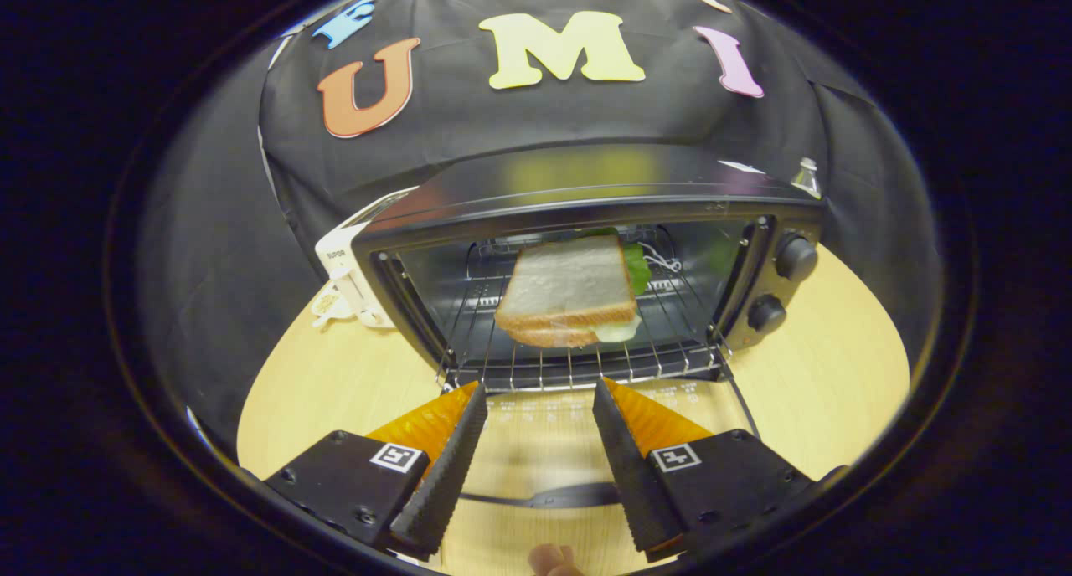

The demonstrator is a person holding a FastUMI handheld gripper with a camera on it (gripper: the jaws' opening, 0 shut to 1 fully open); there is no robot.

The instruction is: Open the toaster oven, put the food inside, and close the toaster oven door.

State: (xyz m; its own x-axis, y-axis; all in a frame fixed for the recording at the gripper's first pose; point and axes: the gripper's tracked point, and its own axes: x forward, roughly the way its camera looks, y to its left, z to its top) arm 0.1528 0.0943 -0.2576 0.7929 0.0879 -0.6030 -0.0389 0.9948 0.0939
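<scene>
We see the gripper [540, 404] with its two fingers spread wide apart and nothing between them; their inner faces are ribbed and each finger tapers to a wedge-shaped tip. Under them lies the oven door [553, 442], swung fully down and flat, a glass pane through which the pale wood shows, with faint printed marks near its hinge edge and a dark curved handle [553, 497] at its near edge, between the finger bases. Just beyond the fingertips stands the oven [586, 216], a boxy black metal housing with a glossy top that mirrors the wall behind. Its mouth is open, and inside sits a wire rack [578, 362] of thin parallel metal rods. The sandwich [569, 295] rests on that rack, toward the middle of the cavity: two square slices of white bread with brown crusts, a green leaf poking out at its far right corner and a pale filling at the near right. Two round black knobs [780, 285] are stacked on the oven's right panel. The table [335, 383] is round-edged light wood with a smooth grain; the oven sits toward its back edge. By the oven's left side stands a white plastic appliance [343, 279]. A black cloth wall, wrinkled in places, closes the booth behind the table. A fingertip [553, 559] shows at the near edge, below the handle.
</scene>
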